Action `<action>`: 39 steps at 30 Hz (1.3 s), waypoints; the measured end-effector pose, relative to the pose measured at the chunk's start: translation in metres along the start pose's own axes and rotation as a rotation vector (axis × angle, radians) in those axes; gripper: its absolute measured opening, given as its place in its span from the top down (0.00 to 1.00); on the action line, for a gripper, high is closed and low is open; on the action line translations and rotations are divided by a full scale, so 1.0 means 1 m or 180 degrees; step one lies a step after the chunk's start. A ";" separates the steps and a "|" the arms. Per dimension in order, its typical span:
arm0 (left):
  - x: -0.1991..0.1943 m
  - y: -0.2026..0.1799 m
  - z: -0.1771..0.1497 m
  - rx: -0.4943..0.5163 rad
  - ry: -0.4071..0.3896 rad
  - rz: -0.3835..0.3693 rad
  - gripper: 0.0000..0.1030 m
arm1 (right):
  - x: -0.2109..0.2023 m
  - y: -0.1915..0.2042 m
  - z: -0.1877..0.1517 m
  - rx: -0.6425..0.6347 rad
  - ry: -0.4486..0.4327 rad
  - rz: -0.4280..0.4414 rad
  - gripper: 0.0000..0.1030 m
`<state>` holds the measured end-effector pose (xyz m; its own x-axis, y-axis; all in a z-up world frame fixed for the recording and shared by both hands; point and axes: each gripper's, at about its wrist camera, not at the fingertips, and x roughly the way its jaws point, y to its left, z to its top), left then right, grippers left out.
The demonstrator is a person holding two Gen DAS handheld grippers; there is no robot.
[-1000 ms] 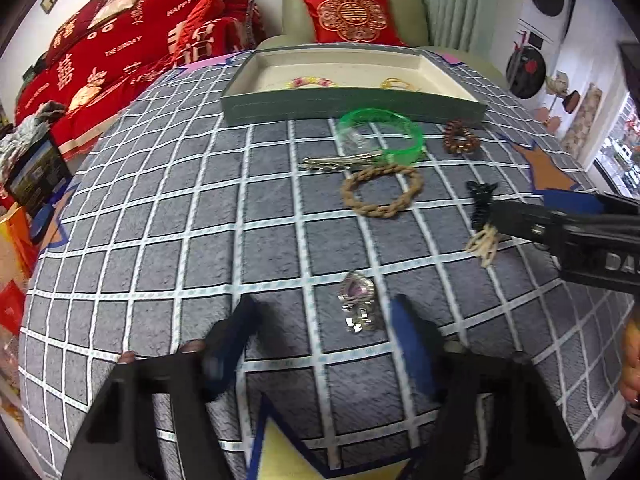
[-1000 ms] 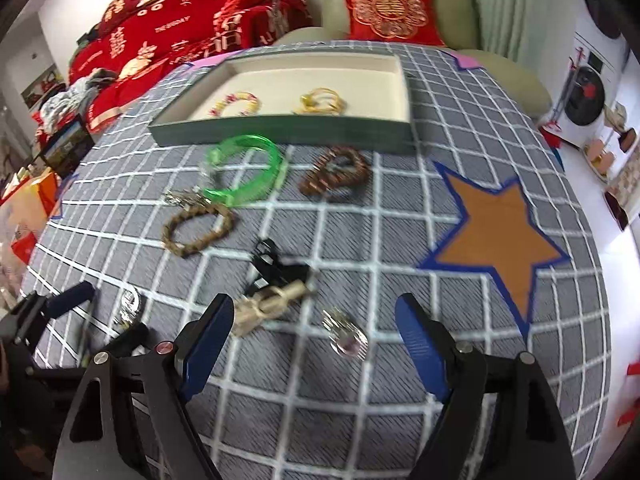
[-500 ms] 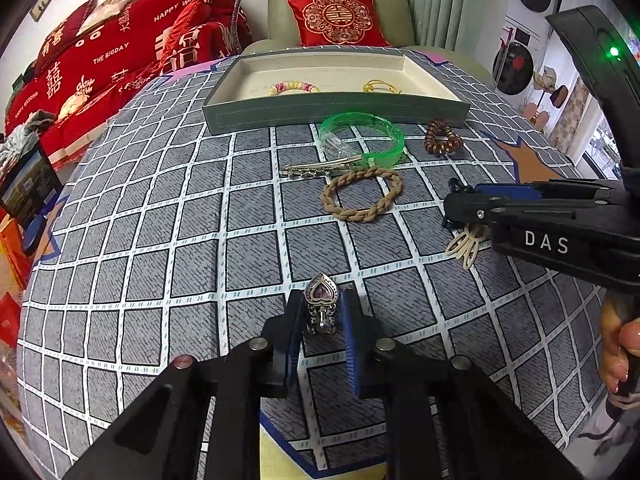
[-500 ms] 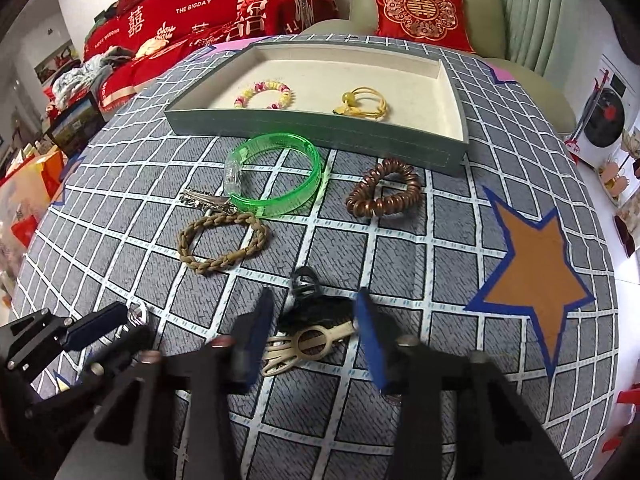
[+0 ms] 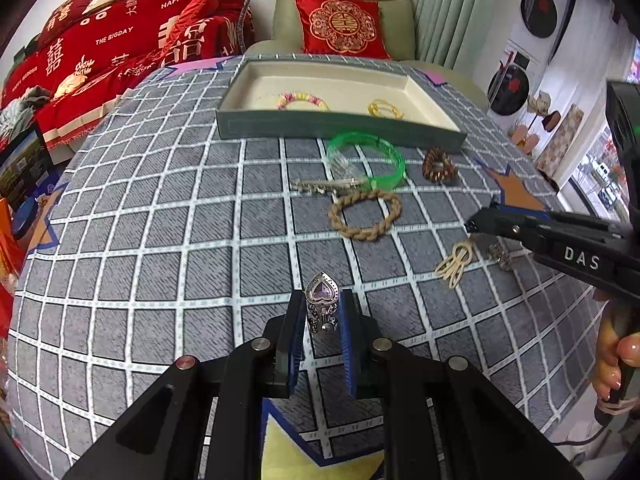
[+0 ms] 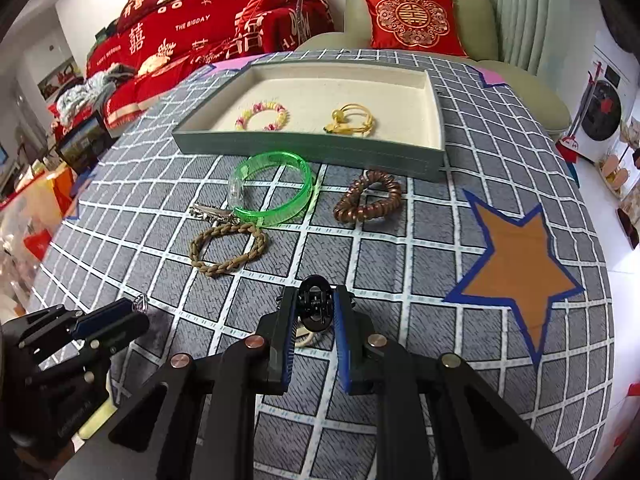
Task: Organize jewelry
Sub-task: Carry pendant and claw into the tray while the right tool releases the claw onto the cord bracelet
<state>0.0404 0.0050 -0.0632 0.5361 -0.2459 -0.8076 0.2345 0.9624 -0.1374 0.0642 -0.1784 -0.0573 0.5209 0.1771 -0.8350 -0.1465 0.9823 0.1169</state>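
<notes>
Both hand-held grippers just clamped: L [image 5: 322, 312] grasping ring [image 5: 322, 300], R [image 6: 316, 312] closing on black clip [image 6: 315, 307], next lift both to tray [image 6: 312, 148].

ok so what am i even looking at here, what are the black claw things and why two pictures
The black claws are hand-held grippers, one in each of a person's hands; no robot arm is here. Each carries a wide-angle camera looking along its fingers, so one picture comes from the left gripper and one from the right gripper.

On the grey checked cloth lie a green bangle, a braided bracelet, a brown coil tie and a silver clip. The tray behind holds a bead bracelet and a gold piece.

The left gripper pinches a ring with a purple heart stone. The right gripper's jaws are closing on a black clip.
</notes>
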 end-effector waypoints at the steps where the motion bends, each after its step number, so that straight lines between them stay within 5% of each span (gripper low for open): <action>1: -0.003 0.000 0.002 -0.0003 -0.0016 -0.0010 0.73 | -0.005 -0.002 0.001 0.0023 -0.0018 0.0022 0.82; 19: -0.086 -0.006 0.077 0.0310 -0.0576 -0.0133 0.73 | -0.095 -0.010 0.059 0.0183 -0.0545 0.0296 0.82; 26: -0.100 -0.001 0.129 0.0422 -0.0751 -0.0041 0.73 | -0.117 -0.006 0.107 0.0113 -0.0672 0.0304 0.82; 32: -0.086 0.002 0.183 0.0426 -0.0797 0.0011 0.73 | -0.118 -0.009 0.156 0.0168 -0.0733 0.0351 0.82; 39: -0.011 0.012 0.219 0.0327 -0.0662 0.0191 0.73 | -0.063 -0.019 0.188 0.0181 -0.0624 0.0180 0.82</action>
<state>0.2146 -0.0055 0.0698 0.7045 -0.2175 -0.6755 0.2728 0.9617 -0.0251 0.1922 -0.1969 0.0946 0.6678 0.2351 -0.7063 -0.1353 0.9714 0.1954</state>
